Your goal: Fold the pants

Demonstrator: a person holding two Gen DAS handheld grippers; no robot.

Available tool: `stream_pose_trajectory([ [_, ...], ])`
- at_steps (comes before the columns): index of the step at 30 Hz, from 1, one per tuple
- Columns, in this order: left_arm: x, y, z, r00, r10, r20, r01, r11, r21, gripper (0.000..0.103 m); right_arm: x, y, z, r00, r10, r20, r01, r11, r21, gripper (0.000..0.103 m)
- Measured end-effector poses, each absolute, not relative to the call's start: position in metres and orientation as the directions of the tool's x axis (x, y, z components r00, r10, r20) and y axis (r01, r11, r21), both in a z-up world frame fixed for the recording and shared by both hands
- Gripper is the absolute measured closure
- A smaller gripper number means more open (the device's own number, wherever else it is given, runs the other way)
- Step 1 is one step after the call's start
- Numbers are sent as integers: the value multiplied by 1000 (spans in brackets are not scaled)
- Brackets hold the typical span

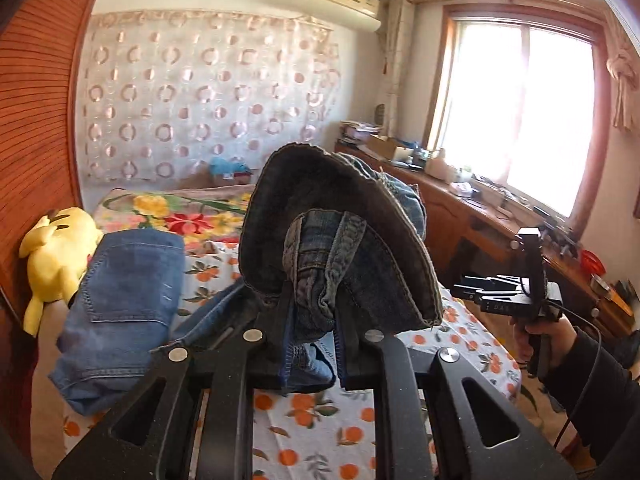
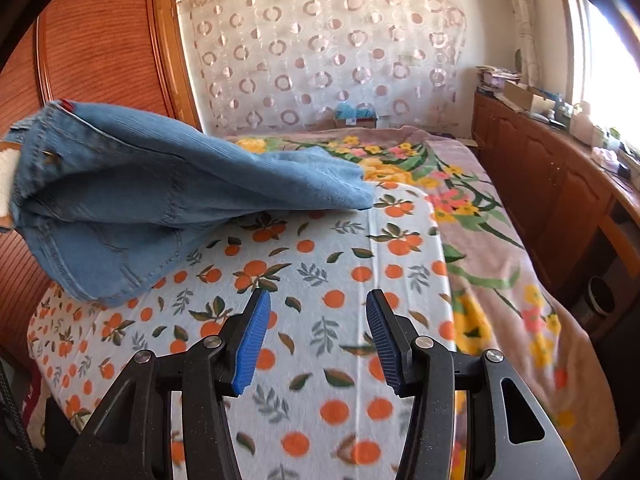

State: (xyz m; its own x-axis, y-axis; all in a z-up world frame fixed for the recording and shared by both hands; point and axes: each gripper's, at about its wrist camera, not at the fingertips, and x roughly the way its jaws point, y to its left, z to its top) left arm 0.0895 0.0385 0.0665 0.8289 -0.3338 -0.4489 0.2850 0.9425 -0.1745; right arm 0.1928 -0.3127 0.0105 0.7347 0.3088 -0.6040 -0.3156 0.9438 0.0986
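- Left gripper: jaws clamped on a bunched fold of the jeans, lifted above the bed.
- Rest of the jeans trails down onto the orange-print sheet.
- Right gripper: jaws apart, empty, over the sheet.
- Yellow plush toy lies beside the denim.

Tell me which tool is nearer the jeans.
Left. The left tool is clamped on a bunched part of the jeans; the right tool is open over the orange-print sheet, apart from them.
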Motion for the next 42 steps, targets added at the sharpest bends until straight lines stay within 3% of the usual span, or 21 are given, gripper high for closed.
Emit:
stream_pose_trajectory([
  [12,114,58,46,825,-318,-468,257,947,-191,85,315,-289,-10,727,230,-647,-335,941,-42,50],
  [21,126,71,43,821,-319,-474,248,946,-207,85,334,-269,-14,735,219,-642,-428,884,-189,50],
  [24,128,74,42,822,-315,-474,241,947,-210,85,342,-267,-18,729,234,-643,-439,881,-177,51],
  [25,129,75,41,822,-312,-476,238,948,-211,85,344,-266,-21,719,246,-650,-445,882,-158,73],
  [27,130,75,42,822,-311,-477,233,948,-216,85,349,-271,-20,698,241,-674,-436,890,-134,100],
  [29,134,74,47,825,-313,-470,235,947,-218,85,348,-276,-10,696,243,-675,-428,896,-119,101],
  [34,147,60,81,845,-321,-427,257,945,-201,86,326,-302,49,794,196,-576,-318,941,-118,101],
  [42,114,47,144,888,-309,-341,279,951,-136,86,212,-326,137,879,173,-445,-276,945,-177,101],
])
